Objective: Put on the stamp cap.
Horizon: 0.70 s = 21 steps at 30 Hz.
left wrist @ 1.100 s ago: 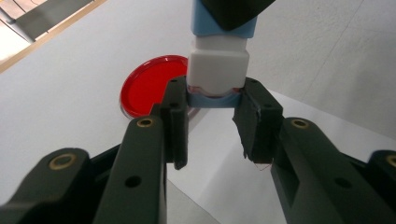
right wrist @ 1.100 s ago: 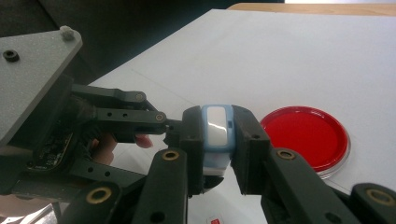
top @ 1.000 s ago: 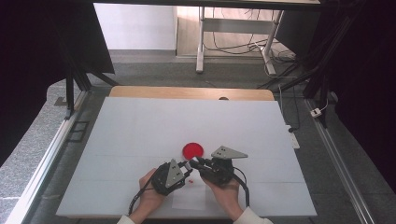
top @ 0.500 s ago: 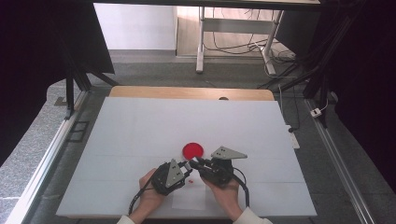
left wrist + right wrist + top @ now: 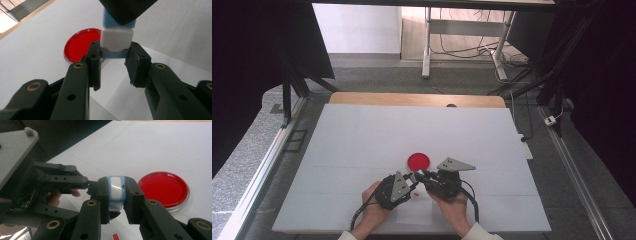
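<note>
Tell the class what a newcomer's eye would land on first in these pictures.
First, the red dish, the one bright thing on the white table, near its middle. Just in front of it, the left gripper and the right gripper meet tip to tip, both shut on one small blue-and-white block held between them.

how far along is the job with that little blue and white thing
Done: both grippers, left and right, are clamped on the small blue and white piece, lifted off the table. In hand: holding it between them. Left, probably: pulling it apart or using the red dish.
</note>
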Each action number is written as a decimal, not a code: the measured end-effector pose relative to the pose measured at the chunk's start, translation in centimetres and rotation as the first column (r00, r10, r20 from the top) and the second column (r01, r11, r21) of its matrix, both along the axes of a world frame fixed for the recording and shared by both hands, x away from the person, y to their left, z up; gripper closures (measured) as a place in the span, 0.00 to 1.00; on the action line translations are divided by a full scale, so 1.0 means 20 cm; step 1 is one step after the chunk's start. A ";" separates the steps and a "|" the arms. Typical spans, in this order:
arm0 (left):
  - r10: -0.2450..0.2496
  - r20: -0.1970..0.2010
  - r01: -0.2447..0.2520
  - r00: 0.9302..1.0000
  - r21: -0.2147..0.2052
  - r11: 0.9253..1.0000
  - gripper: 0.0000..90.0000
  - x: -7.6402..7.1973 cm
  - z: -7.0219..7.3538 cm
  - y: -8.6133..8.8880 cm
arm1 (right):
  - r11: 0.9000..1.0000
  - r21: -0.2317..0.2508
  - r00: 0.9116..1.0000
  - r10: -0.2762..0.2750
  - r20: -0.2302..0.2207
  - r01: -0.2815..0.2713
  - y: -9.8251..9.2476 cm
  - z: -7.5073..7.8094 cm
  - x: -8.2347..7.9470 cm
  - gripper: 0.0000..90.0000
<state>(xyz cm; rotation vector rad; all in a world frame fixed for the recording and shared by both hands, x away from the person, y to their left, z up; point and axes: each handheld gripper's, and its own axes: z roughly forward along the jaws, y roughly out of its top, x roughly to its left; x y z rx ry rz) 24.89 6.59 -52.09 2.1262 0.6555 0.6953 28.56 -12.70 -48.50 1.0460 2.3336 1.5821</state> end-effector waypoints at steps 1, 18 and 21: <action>-0.001 0.003 0.000 1.000 0.003 1.000 0.73 0.00 0.00 0.00 | 1.000 0.002 1.000 0.001 -0.003 -0.001 0.00 0.00 0.00 0.84; -0.008 0.007 0.008 1.000 -0.011 1.000 0.72 0.00 0.00 0.01 | 1.000 0.021 1.000 0.011 -0.013 -0.011 -0.02 0.01 0.01 0.84; -0.007 0.001 0.007 1.000 -0.025 1.000 0.72 0.00 0.00 0.02 | 1.000 0.021 1.000 0.013 -0.007 -0.013 -0.02 0.01 0.01 0.84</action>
